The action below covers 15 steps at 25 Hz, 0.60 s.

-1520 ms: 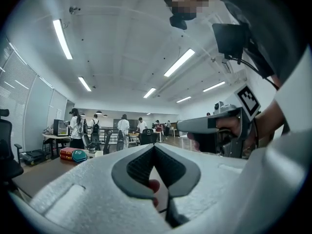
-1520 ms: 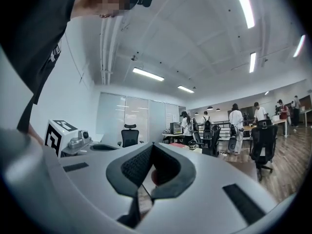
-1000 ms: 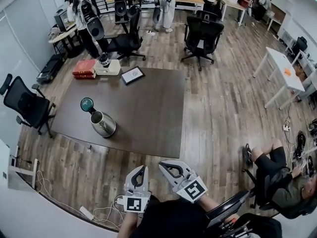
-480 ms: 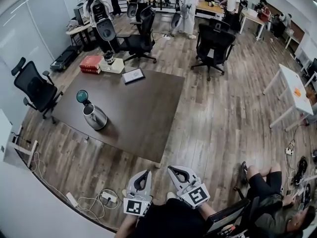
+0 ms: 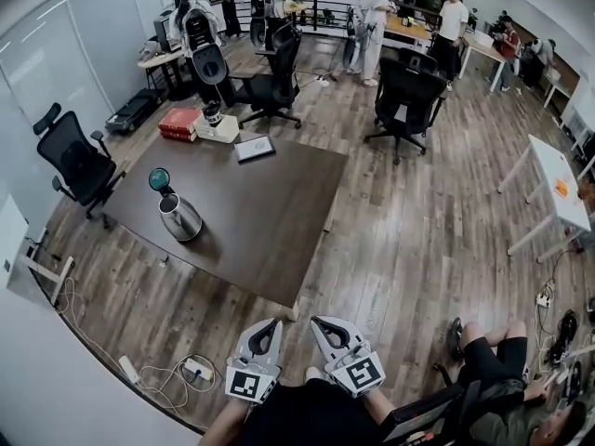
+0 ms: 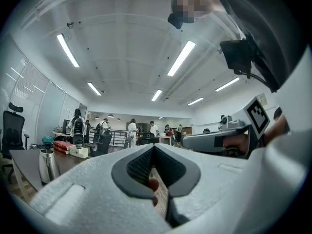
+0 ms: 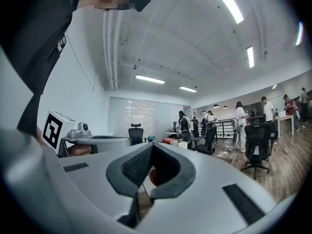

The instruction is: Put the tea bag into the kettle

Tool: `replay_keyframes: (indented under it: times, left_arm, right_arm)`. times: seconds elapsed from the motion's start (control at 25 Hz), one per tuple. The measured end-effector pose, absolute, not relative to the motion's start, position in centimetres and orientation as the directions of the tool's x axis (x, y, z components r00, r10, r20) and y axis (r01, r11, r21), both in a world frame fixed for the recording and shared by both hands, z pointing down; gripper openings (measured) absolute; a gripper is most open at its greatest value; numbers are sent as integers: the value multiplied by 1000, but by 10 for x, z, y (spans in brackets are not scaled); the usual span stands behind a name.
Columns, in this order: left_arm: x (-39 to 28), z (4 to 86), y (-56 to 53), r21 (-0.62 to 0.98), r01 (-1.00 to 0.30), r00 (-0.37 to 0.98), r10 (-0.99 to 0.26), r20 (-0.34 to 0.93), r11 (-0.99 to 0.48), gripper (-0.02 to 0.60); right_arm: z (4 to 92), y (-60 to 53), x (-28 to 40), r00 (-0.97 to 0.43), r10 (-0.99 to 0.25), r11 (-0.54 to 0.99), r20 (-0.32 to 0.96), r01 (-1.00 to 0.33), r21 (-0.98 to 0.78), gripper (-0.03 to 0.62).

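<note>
Though both closed, the left gripper [image 5: 271,322] and right gripper [image 5: 317,321] showed unidentifiable reddish smudges [image 6: 153,185]; the kettle [image 5: 178,217] stood on a dark office table [image 5: 270,221].

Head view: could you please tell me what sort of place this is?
Most likely an open-plan office or lab: black rolling office chairs on a wooden floor, white desks along the right, and several people standing at the back.

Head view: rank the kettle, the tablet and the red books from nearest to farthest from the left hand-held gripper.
1. Kettle, on the near left part of the table, closest to the left hand-held gripper.
2. Tablet, by the table's far edge, around its middle.
3. Red books, at the far left corner.
</note>
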<state>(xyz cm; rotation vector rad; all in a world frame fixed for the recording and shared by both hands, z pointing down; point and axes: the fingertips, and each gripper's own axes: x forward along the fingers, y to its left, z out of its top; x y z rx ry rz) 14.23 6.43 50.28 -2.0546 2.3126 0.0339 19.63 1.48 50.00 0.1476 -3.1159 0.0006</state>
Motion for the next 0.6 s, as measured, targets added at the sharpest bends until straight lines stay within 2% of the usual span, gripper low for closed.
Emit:
replay_keyframes:
  times: [0.6]
  left_arm:
    - [179, 519, 62, -4, -999, -41, -998, -38, 41, 3]
  right_arm:
    - [510, 8, 240, -981, -189, 982, 48, -189, 6, 5]
